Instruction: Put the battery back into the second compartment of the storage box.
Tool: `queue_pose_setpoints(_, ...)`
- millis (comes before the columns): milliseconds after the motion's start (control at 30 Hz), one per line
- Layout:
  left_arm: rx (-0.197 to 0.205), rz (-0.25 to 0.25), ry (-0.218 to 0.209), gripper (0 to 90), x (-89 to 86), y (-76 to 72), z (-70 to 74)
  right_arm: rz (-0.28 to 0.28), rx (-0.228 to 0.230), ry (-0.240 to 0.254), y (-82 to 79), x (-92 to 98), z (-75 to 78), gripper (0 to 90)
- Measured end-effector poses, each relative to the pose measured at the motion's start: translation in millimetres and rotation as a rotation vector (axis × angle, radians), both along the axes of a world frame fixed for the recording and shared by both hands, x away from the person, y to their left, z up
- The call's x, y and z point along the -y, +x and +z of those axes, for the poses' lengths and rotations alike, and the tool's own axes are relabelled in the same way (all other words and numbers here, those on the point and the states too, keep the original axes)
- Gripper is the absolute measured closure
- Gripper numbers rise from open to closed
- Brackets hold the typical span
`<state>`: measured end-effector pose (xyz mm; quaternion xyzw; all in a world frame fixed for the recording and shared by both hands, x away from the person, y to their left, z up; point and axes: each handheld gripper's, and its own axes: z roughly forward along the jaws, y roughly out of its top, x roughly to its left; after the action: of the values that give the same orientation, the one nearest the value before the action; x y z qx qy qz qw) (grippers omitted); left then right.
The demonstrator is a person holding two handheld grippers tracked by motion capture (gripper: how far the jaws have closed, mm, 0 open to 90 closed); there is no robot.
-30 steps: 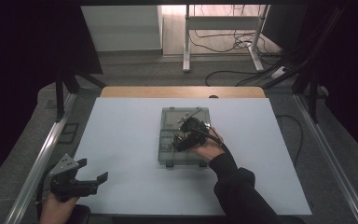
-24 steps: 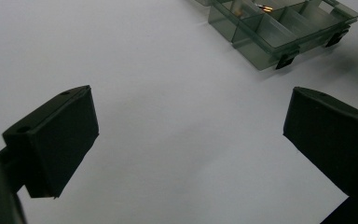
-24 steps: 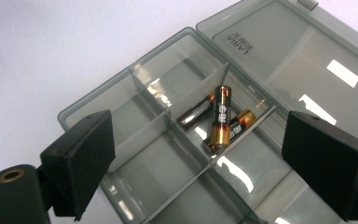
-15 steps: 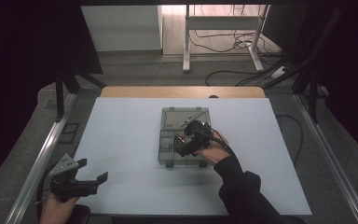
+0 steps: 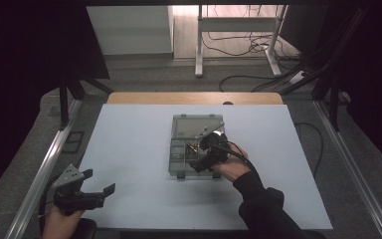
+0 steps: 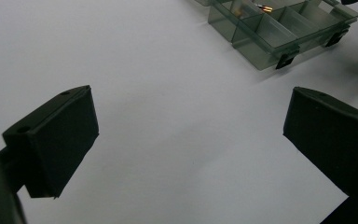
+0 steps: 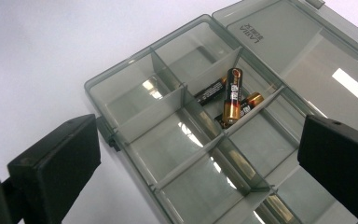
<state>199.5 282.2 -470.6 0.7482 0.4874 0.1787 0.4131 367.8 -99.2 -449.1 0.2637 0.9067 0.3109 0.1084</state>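
- Three batteries lie piled in one compartment of the compartment box, just ahead of the right gripper and between the lines of its two jaws; the top one is propped across the other two, its gold end nearer the gripper
- None of the batteries touches the right gripper's pads; the jaws stand wide apart with nothing between them, and they have just been opening
- In the high view the right gripper hangs over the near right part of the box, tilted down into it, with the person's right hand and dark sleeve behind it
- The box's clear lid lies folded back flat on the far side of the box from the right gripper; the compartments around the batteries hold nothing that can be made out
- The box sits on the white table, about in its middle
- The left gripper is well apart from the box, which shows far ahead of it and off to the right; a glint of one battery shows inside
- Its jaws are spread wide over bare table, holding nothing
- From above, the left gripper rests low at the near left corner of the table, in the person's left hand
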Motion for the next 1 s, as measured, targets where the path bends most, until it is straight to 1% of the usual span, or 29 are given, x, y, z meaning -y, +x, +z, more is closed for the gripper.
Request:
queue_pose_setpoints(133, 0.000, 0.000, -0.002, 3.6, -0.1, 0.0, 0.0, 0.011, 0.000, -0.001, -4.4, 1.8, 0.9, 0.0)
queue_pose_setpoints(167, 0.000, -0.001, -0.001, 3.6, -0.2, -0.1, 0.0, 0.014, 0.008, -0.002, -6.3, 3.8, 1.6, 0.0)
queue_pose_setpoints(267, 0.001, -0.001, -0.002, 3.6, -0.3, -0.2, 0.0, 0.019, 0.012, -0.007, -8.9, 7.8, 3.1, 0.0)
queue_pose_setpoints(500, 0.000, -0.001, 0.000, 3.6, 0.1, -0.1, 0.0, 0.016, 0.013, -0.001, -14.9, 16.3, 6.0, 0.0)
queue_pose_setpoints(567, 0.000, -0.001, 0.000, 3.6, 0.1, 0.0, 0.0, 0.014, 0.023, 0.016, -18.3, 20.5, 7.6, 0.0)
queue_pose_setpoints(667, 0.001, -0.001, 0.001, 3.6, 0.2, 0.0, 0.0, 0.009, 0.032, 0.024, -21.2, 22.8, 8.9, 0.0)
queue_pose_setpoints(733, 0.000, 0.000, 0.000, 3.6, 0.1, 0.0, 0.0, 0.007, 0.046, 0.048, -26.0, 26.4, 11.3, 0.0)
queue_pose_setpoints(967, 0.000, 0.000, 0.001, 3.6, 0.3, 0.0, 0.0, -0.002, 0.076, 0.071, -36.3, 36.3, 16.4, 0.0)
queue_pose_setpoints(1000, 0.000, 0.000, 0.001, 3.6, 0.3, 0.0, 0.0, -0.011, 0.068, 0.074, -38.0, 37.6, 16.9, 0.0)
